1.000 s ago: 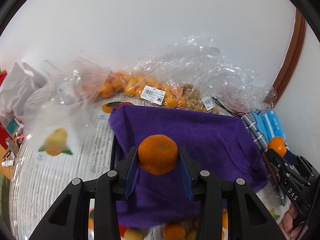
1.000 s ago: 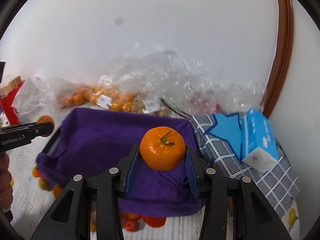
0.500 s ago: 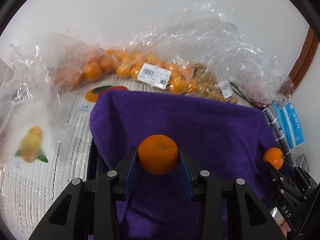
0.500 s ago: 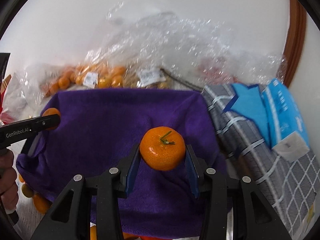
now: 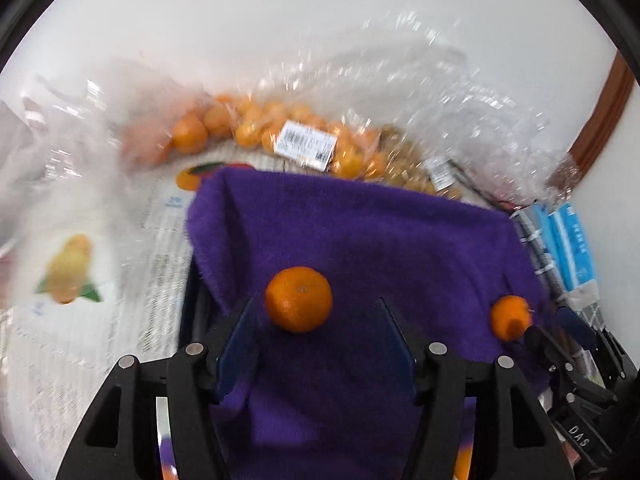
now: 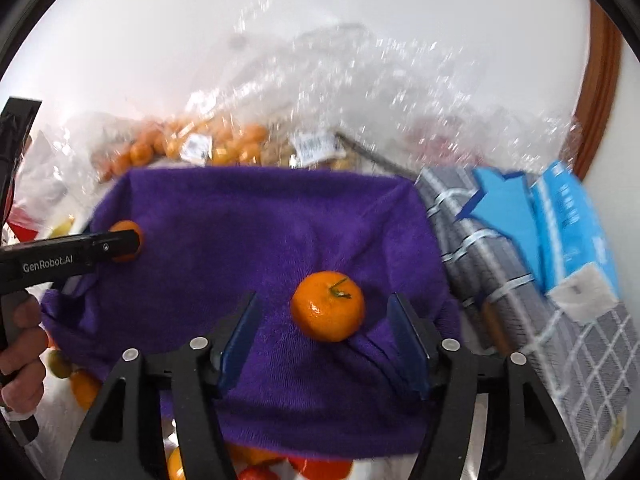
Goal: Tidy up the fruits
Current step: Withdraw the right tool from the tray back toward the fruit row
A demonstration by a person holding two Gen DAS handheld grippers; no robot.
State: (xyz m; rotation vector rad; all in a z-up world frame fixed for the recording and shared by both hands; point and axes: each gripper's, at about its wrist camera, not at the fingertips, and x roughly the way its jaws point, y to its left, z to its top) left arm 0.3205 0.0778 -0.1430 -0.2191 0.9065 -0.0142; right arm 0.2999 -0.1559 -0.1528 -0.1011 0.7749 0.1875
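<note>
Against a white wall, both the left gripper (image 5: 316,332) and right gripper (image 6: 324,330) have just been opening, freeing 2 round orange mandarins (image 5: 298,299) (image 6: 327,306) between their jaws onto the soft purple towel (image 5: 360,240), where either could roll off.

A towel (image 6: 256,216) fills the middle of both views. One mandarin (image 6: 327,306) lies on it at lower centre, another (image 6: 127,240) at its left edge. Bags of fruit (image 5: 256,128) lie behind the towel along the top; a box (image 6: 568,224) sits at right
</note>
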